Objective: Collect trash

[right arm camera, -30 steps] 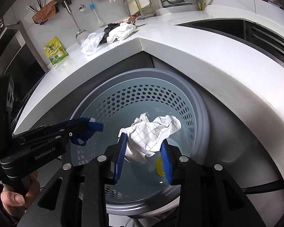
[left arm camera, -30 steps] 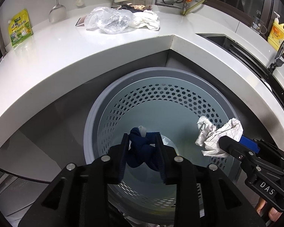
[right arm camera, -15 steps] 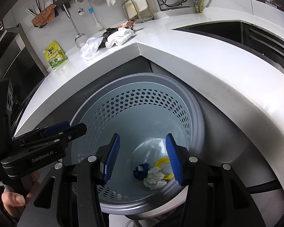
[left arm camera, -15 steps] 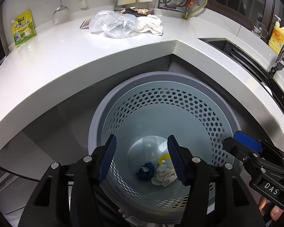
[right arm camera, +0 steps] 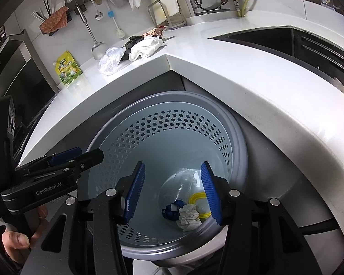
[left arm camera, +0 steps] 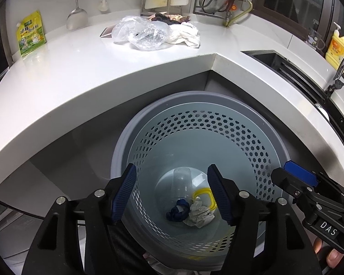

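Left wrist view: the left gripper [left arm camera: 170, 191] hangs over a grey perforated wastebasket [left arm camera: 217, 123] tucked below the corner of a white surface [left arm camera: 64, 84]. Its blue-padded jaws stand apart with nothing between them, having just been opening. At the bottom of the wastebasket lie a dark blue scrap [left arm camera: 177, 212] and a crumpled white paper towel [left arm camera: 198, 213], touching each other, with a yellow-rimmed lid [left arm camera: 204, 198] just behind them and a clear plastic cup [left arm camera: 182, 180] lying on its side. The right gripper [left arm camera: 291, 178] enters from the lower right, over the rim of the wastebasket. Up on the surface, near the back wall, sit a crumpled clear plastic bag [left arm camera: 141, 34] and a white cloth [left arm camera: 185, 35] side by side; a green and yellow pouch [left arm camera: 31, 35] leans against the wall at left.

Right wrist view: the right gripper [right arm camera: 173, 191] is also held above the wastebasket [right arm camera: 217, 114], jaws apart and empty, having just been opening. Between its fingers the blue scrap [right arm camera: 170, 210] and paper towel [right arm camera: 189, 215] show on the basket floor beside the yellow-rimmed lid [right arm camera: 196, 197]. The left gripper [right arm camera: 82, 157] reaches in from the left, a person's hand [right arm camera: 18, 240] wrapped round its handle. The plastic bag [right arm camera: 110, 59], white cloth [right arm camera: 146, 47] and pouch [right arm camera: 67, 70] remain on the surface [right arm camera: 252, 73].
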### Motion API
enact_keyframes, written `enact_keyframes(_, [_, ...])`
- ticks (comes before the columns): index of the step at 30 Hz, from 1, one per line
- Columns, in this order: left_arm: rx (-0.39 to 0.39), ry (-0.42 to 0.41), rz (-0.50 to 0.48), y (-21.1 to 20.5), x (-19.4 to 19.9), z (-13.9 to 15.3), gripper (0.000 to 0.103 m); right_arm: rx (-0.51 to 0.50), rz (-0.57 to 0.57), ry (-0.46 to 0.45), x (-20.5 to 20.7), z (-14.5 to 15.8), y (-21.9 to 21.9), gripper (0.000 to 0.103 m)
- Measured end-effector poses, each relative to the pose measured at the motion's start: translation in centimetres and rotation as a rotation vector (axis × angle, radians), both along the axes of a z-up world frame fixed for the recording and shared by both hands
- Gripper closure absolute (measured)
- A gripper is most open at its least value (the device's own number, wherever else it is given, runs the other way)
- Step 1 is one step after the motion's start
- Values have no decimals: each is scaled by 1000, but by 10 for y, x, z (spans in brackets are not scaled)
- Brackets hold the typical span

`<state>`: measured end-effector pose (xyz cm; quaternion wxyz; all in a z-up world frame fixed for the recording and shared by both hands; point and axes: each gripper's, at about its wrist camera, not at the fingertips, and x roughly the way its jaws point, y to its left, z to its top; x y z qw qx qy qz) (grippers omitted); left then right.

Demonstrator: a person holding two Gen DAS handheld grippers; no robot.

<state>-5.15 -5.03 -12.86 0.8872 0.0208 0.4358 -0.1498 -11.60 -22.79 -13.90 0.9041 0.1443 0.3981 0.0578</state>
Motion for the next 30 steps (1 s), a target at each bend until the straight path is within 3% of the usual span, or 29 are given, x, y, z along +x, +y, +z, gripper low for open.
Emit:
enact_keyframes(17, [-21, -81, 20, 14, -1, 24, 16, -3, 8, -33, 4, 15, 5, 46])
enact_keyframes(30, [-49, -111, 49, 27, 10, 37, 10, -22, 16, -57, 15, 25, 9, 41])
